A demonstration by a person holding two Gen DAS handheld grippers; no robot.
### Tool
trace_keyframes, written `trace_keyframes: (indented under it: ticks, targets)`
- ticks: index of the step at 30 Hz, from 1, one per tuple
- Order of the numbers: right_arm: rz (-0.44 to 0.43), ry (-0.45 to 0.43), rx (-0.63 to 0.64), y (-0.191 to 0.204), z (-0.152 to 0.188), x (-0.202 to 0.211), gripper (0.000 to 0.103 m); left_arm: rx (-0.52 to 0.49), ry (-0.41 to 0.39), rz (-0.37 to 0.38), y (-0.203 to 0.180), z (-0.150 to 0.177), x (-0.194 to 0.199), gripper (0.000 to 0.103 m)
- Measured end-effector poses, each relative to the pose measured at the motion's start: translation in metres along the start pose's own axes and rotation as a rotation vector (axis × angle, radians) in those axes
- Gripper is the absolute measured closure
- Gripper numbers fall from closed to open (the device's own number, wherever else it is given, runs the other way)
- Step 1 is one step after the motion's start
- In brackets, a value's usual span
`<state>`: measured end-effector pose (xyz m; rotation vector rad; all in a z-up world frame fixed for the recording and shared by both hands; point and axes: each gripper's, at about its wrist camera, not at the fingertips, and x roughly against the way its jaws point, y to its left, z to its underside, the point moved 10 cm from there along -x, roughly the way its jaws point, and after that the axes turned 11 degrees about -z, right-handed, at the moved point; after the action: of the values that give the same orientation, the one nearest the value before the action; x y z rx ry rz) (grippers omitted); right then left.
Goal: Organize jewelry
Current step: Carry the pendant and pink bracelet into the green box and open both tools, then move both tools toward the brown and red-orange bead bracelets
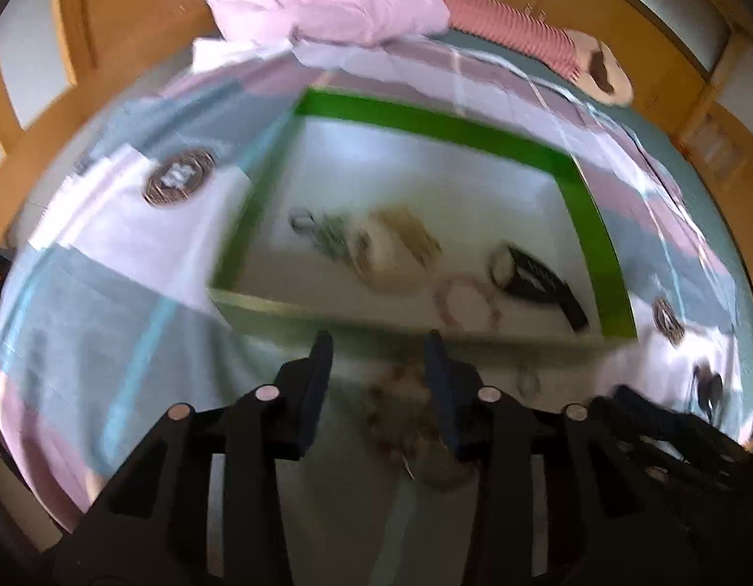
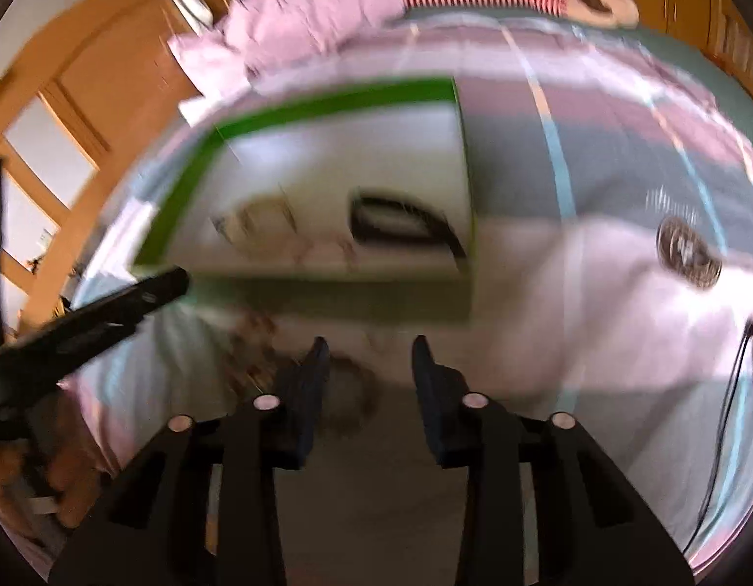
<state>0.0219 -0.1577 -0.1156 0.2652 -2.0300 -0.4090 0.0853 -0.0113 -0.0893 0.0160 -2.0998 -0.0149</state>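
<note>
Hovering low over the patchwork bedspread [image 1: 108, 303], both grippers pointing toward the green-rimmed tray [image 1: 449, 129]. Left gripper [image 1: 379, 346] standing with jaws spread wide, holding nothing; right gripper [image 2: 369, 349] likewise gaping and empty.

Showing only in the left wrist view: a small dark ring [image 1: 303, 219] and a greenish chain [image 1: 332, 239] lying inside the tray beside a tan bundle [image 1: 396, 249], a pink bead bracelet [image 1: 467, 300] and a black-strapped watch [image 1: 537, 278]. Showing only in the right wrist view: the left gripper's black finger reaching in from the left.

Lying outside the tray, just before its near wall, a blurred brown beaded piece [image 1: 406, 410], sitting below and between the left jaws, touching neither as far as the blur allows.
</note>
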Motion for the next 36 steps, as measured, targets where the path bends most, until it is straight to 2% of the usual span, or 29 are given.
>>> trace_keyframes:
  ticks: [3, 9, 15, 17, 19, 21, 24, 29, 33, 35, 36]
  targets:
    - [0.003, 0.035, -0.026, -0.008, 0.013, -0.014, 0.074, -0.028, 0.011, -0.014, -0.004, 0.008, -0.003, 0.064]
    - [0.034, 0.060, 0.000, -0.004, 0.022, -0.032, 0.074, -0.021, 0.176, -0.086, 0.008, 0.031, -0.038, 0.064]
    - [0.094, 0.060, 0.059, 0.000, 0.023, -0.037, 0.074, 0.001, 0.249, -0.105, 0.015, 0.040, -0.056, 0.064]
    - [0.119, 0.057, 0.078, 0.000, 0.023, -0.037, 0.079, -0.015, 0.254, -0.108, 0.012, 0.041, -0.057, 0.064]
    - [0.112, 0.061, 0.078, 0.001, 0.024, -0.036, 0.095, -0.041, 0.254, -0.130, 0.010, 0.044, -0.059, 0.066]
    - [0.104, 0.059, 0.067, -0.001, 0.024, -0.032, 0.095, -0.054, 0.244, -0.146, 0.010, 0.043, -0.058, 0.079]
    - [0.111, 0.051, 0.073, -0.005, 0.025, -0.021, 0.095, -0.050, 0.238, -0.123, 0.009, 0.045, -0.054, 0.090]
    - [0.137, 0.025, 0.058, -0.024, 0.024, 0.006, 0.095, -0.030, 0.214, -0.070, 0.008, 0.046, -0.039, 0.091]
    - [0.152, -0.001, 0.025, -0.038, 0.018, 0.019, 0.095, -0.002, 0.169, 0.010, 0.005, 0.050, -0.018, 0.091]
    - [0.147, -0.004, 0.006, -0.041, 0.018, 0.019, 0.095, 0.008, 0.147, 0.021, 0.006, 0.049, -0.015, 0.090]
    - [0.138, -0.002, -0.011, -0.042, 0.018, 0.018, 0.095, 0.021, 0.151, 0.011, 0.010, 0.048, -0.017, 0.086]
